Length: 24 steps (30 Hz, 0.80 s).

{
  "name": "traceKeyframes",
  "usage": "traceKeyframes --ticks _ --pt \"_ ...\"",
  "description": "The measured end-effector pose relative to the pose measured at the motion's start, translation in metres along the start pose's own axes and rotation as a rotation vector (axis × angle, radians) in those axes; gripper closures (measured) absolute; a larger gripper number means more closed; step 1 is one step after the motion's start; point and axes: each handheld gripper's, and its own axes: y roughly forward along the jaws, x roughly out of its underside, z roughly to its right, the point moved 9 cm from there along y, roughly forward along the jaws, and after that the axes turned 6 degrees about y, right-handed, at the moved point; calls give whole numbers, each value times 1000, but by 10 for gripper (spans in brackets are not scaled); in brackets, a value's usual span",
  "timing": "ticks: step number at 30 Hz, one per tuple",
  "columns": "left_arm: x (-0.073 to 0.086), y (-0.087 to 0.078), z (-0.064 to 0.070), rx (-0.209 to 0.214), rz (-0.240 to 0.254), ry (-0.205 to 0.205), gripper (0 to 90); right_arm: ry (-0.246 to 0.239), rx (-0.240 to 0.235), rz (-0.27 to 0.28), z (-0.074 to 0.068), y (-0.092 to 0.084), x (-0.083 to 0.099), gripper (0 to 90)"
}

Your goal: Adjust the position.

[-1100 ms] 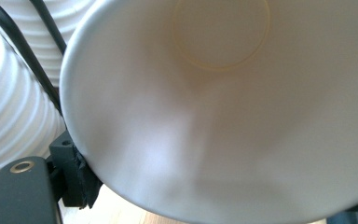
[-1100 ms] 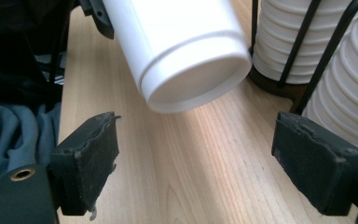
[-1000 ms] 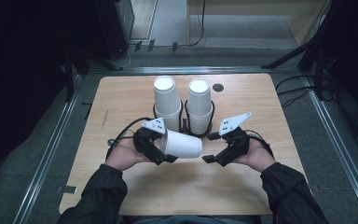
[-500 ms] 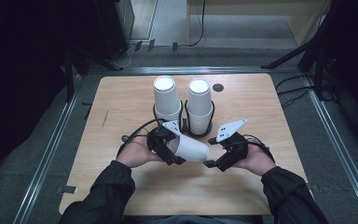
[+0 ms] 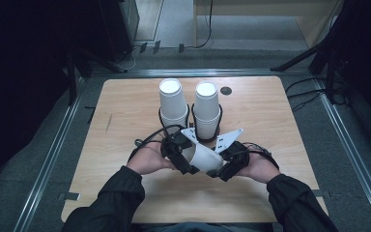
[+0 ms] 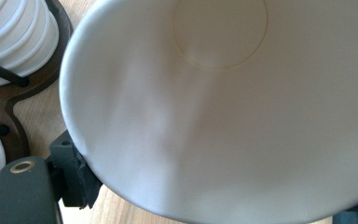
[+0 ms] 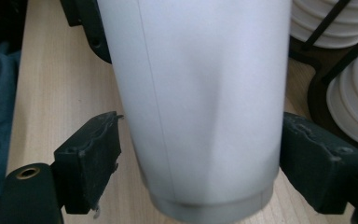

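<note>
A plain white paper cup [image 5: 204, 157] lies sideways, slightly dented.

One loose white paper cup [image 5: 204, 157] lies on its side between the hands. Two tall stacks of white paper cups stand upside down behind it, a left stack [image 5: 173, 102] and a right stack [image 5: 207, 107]; the number of cups in each stack cannot be counted. One dark two-ring holder [image 5: 191, 117] carries both stacks. Two black hand-held tools are present, a left tool [image 5: 179, 153] and a right tool [image 5: 229, 163]. There is one light wooden desk [image 5: 125, 106], with one small dark round spot [image 5: 226, 90] near its far edge.
</note>
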Motion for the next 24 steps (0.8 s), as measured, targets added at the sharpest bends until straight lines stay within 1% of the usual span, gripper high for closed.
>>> traceKeyframes --ticks 3,5,7,10,13,14,15,16,17,18,19,20,21,22,23,24 --pt "-2 -1 3 7 8 -1 129 -21 6 3 -2 2 -3 194" --pt "-2 -1 4 18 12 -5 125 -22 12 4 -4 2 -5 207" --pt "-3 -2 3 6 17 7 120 -36 14 15 -3 1 -6 219" --pt "-5 -1 3 8 29 1 115 -44 14 21 -2 -1 -5 229" --pt "-4 -1 3 9 34 13 99 -48 12 19 -2 -1 -5 232" --pt "-4 0 3 3 41 20 91 -47 12 19 -2 -1 -5 232" --pt "-4 -1 3 -11 49 38 79 -48 12 20 -2 -1 -5 232" --pt "-4 -2 4 -5 52 59 21 -52 15 23 -2 -1 -5 232" --pt "-5 -5 6 13 74 64 0 -48 8 29 -2 -2 -6 232" --pt "-6 -7 7 26 100 67 0 -42 0 34 -2 -3 -6 232" --pt "-7 -9 6 24 116 65 0 -43 -4 40 -2 -3 -6 232" --pt "-8 -11 5 8 120 67 0 -42 -5 45 -1 -4 -6 232" --pt "-8 -12 6 8 122 74 0 -42 2 46 -1 -5 -6 232" --pt "-8 -13 7 10 131 77 0 -39 0 48 -1 -6 -6 232" --pt "-8 -13 7 -2 132 79 0 -39 -8 52 -1 -7 -6 232" --pt "-8 -13 6 -7 130 72 0 -39 -5 58 -1 -8 -7 232"
